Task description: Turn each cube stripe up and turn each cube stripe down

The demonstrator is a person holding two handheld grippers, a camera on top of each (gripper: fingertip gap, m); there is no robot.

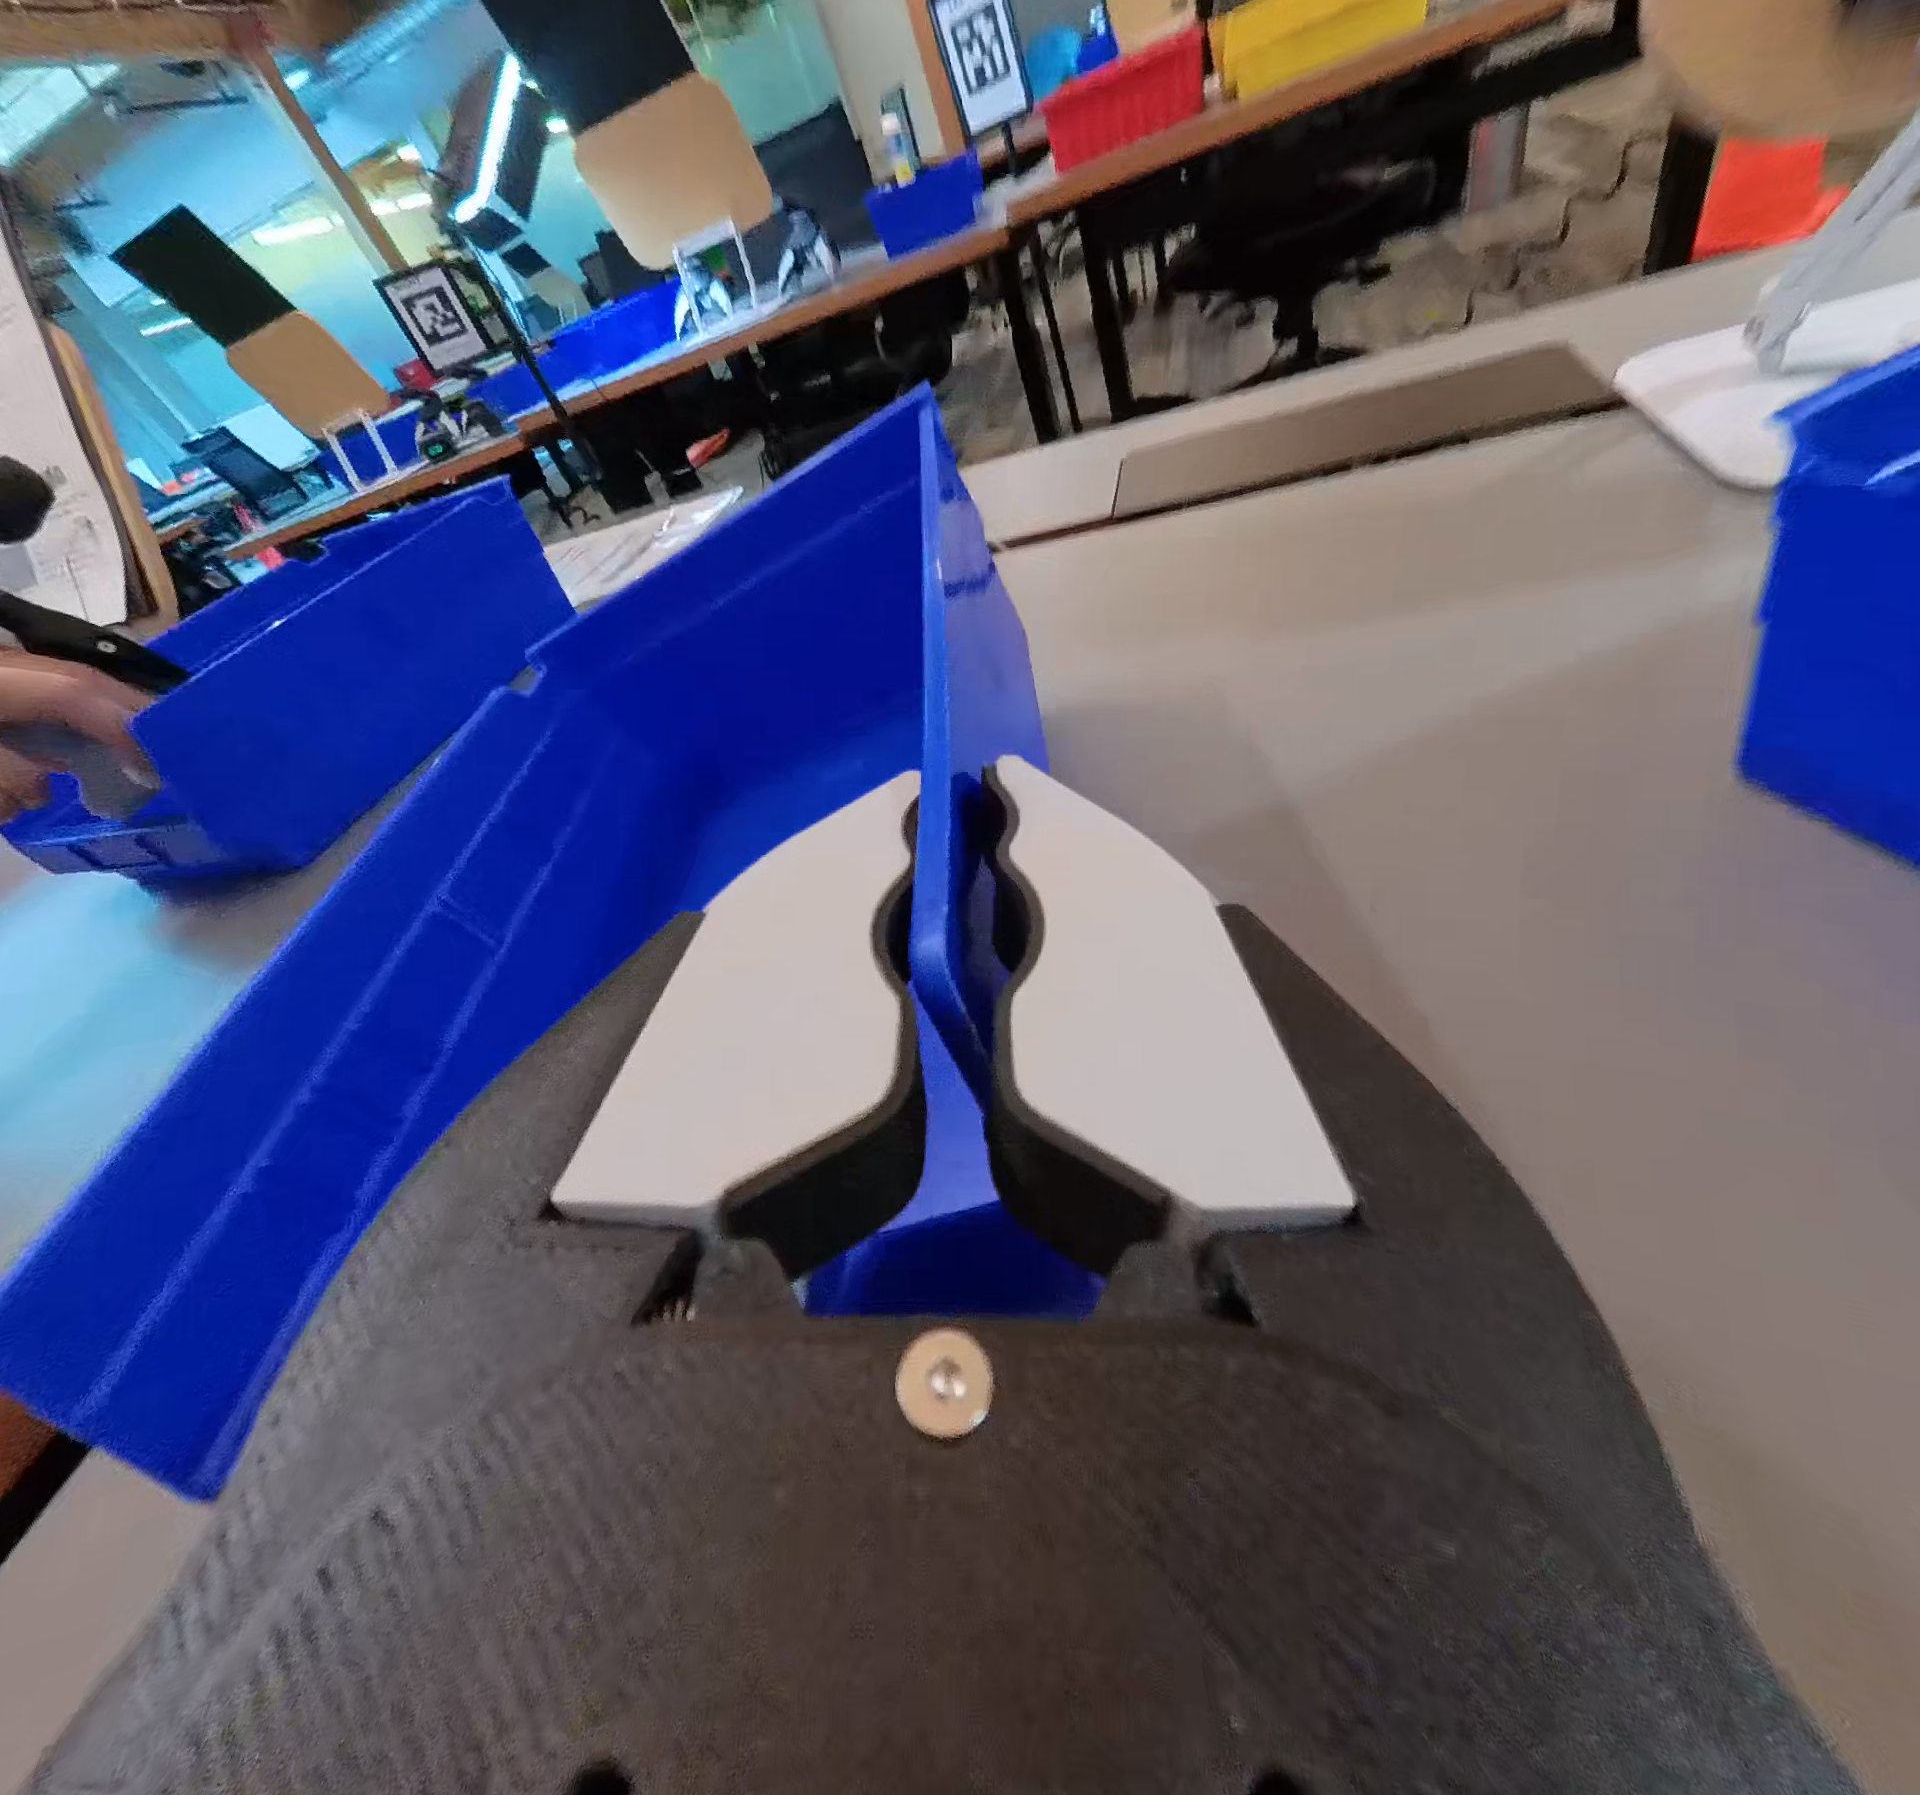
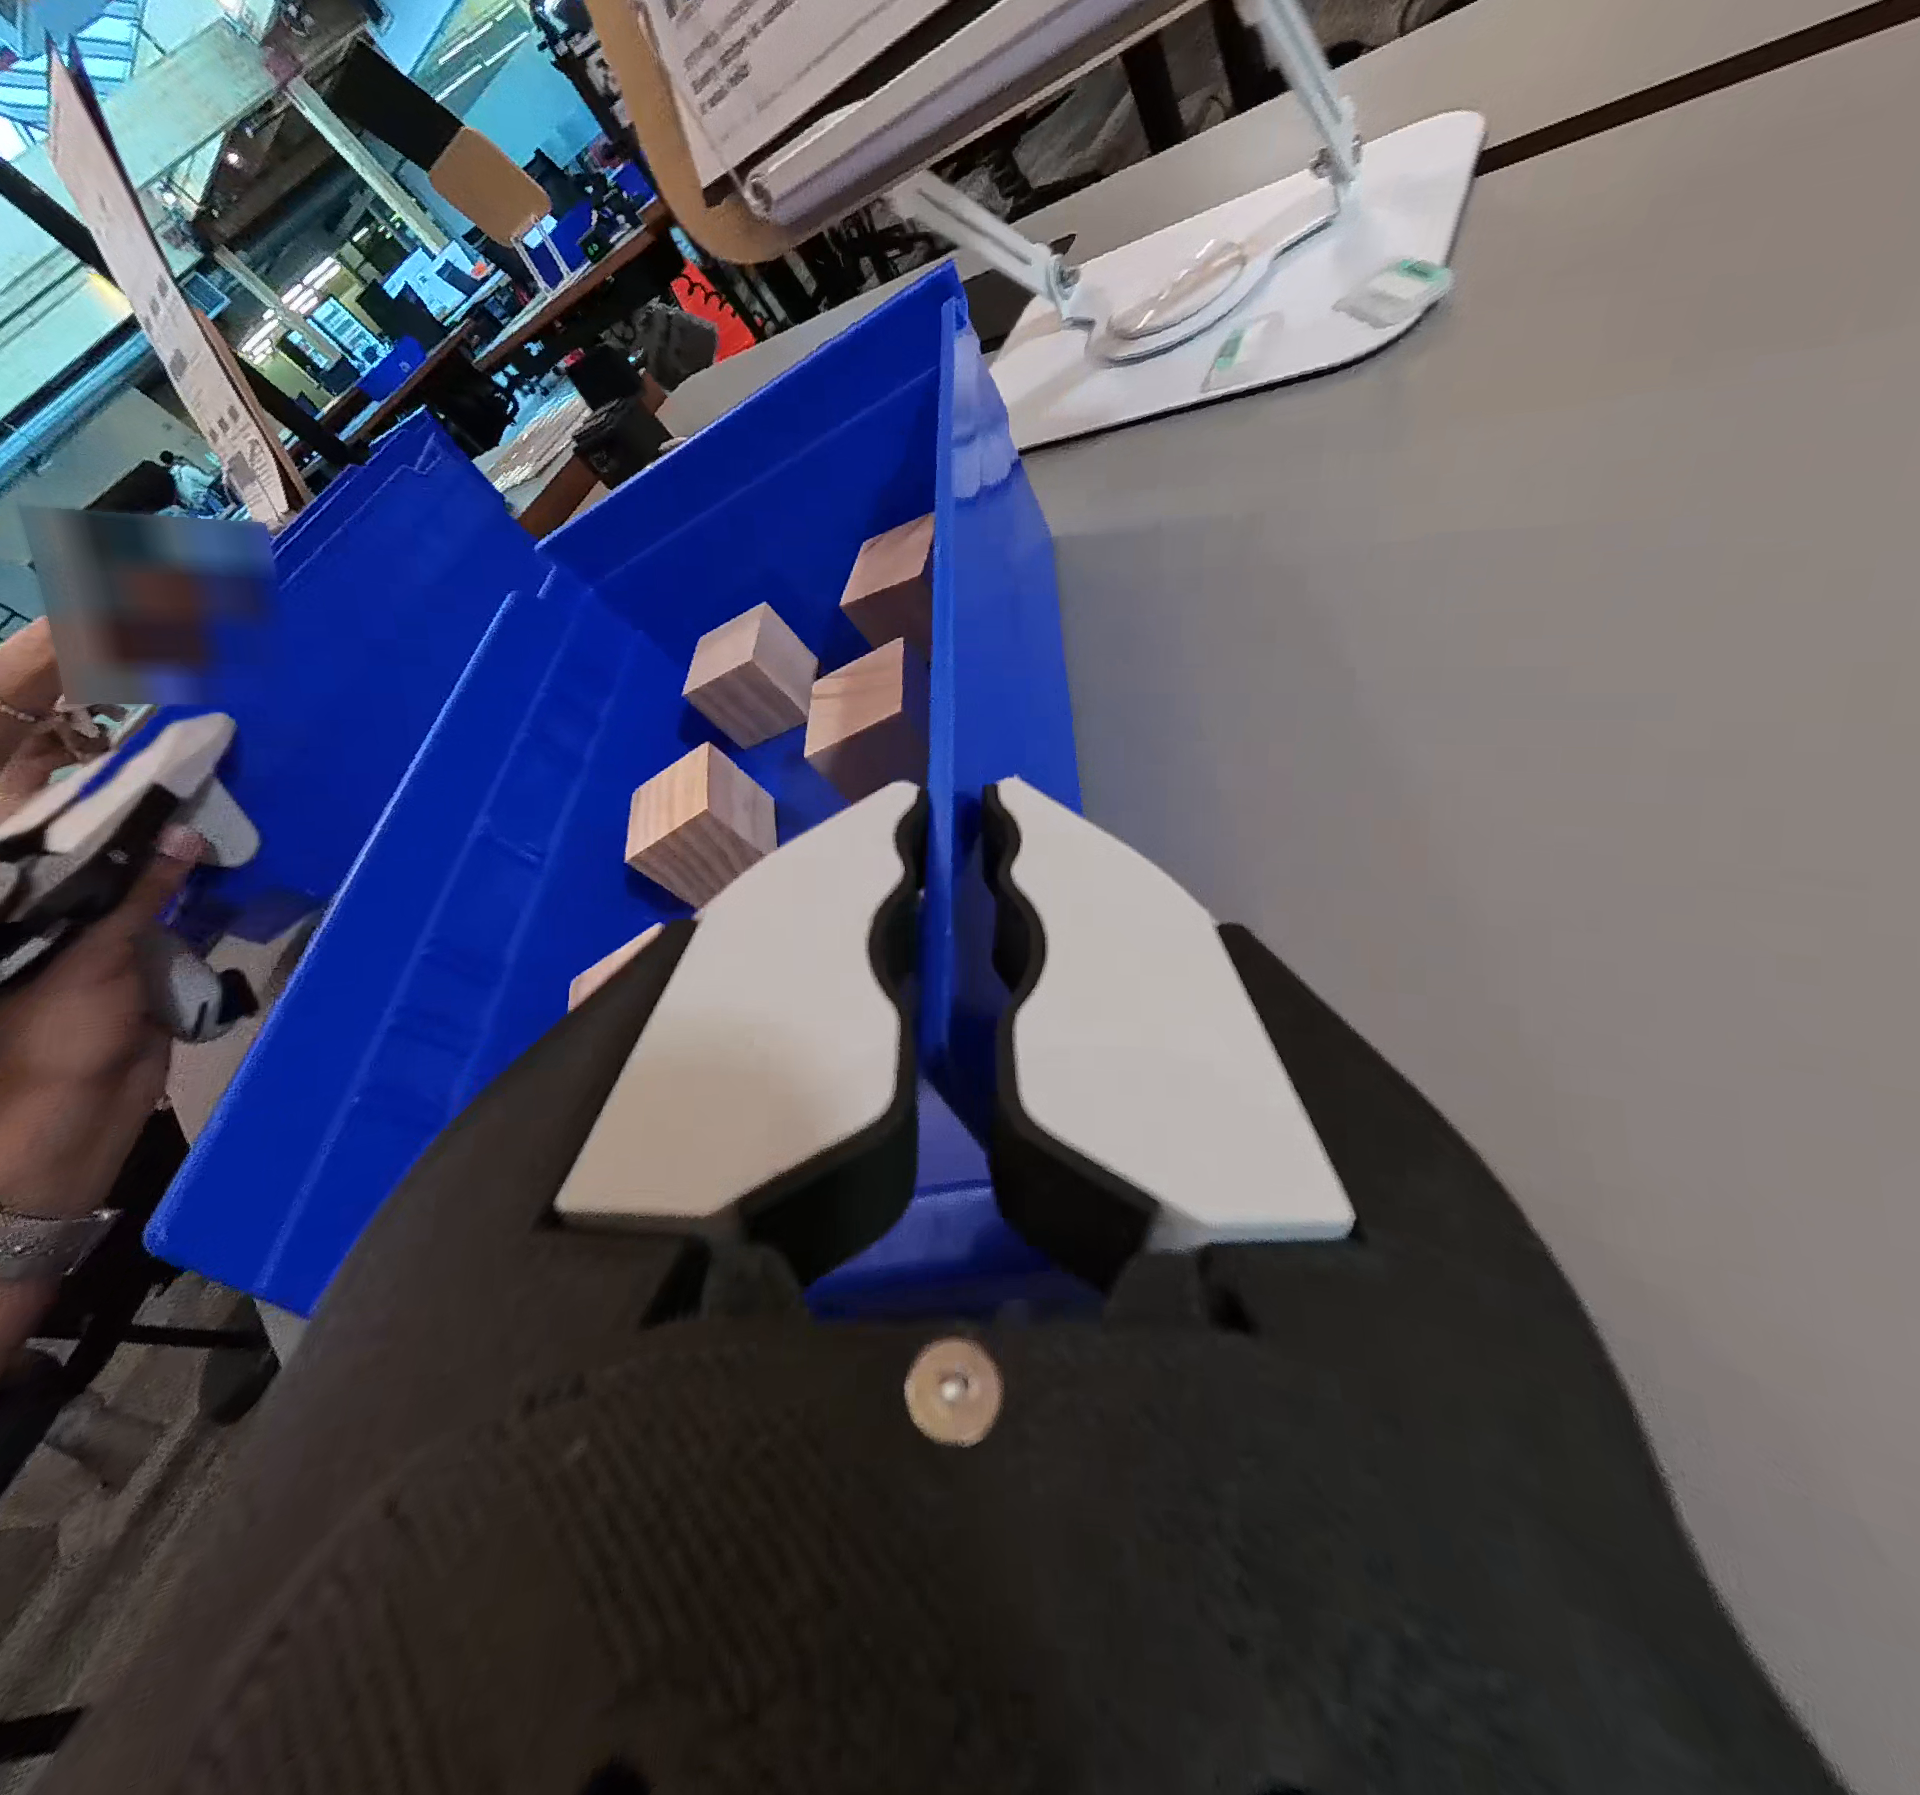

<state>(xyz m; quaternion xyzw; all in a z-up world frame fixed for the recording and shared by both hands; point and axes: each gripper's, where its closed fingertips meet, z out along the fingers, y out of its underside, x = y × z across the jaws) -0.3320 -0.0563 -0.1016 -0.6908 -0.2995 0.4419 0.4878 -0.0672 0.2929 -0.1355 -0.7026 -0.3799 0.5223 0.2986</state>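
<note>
The left tool [image 1: 951,810] is clamped on the side wall of an empty blue bin [image 1: 727,665]. The right tool [image 2: 951,815] grips the wall of another blue bin [image 2: 468,914] holding plain wooden cubes [image 2: 748,670]. Both bins sit on a grey bench [image 2: 1455,810] in an open workshop with long desks behind.

You get bright, even overhead light; beyond the blue bin [image 2: 499,924] the hall smears with motion blur, and wide-angle distortion bends its walls near the edges.
</note>
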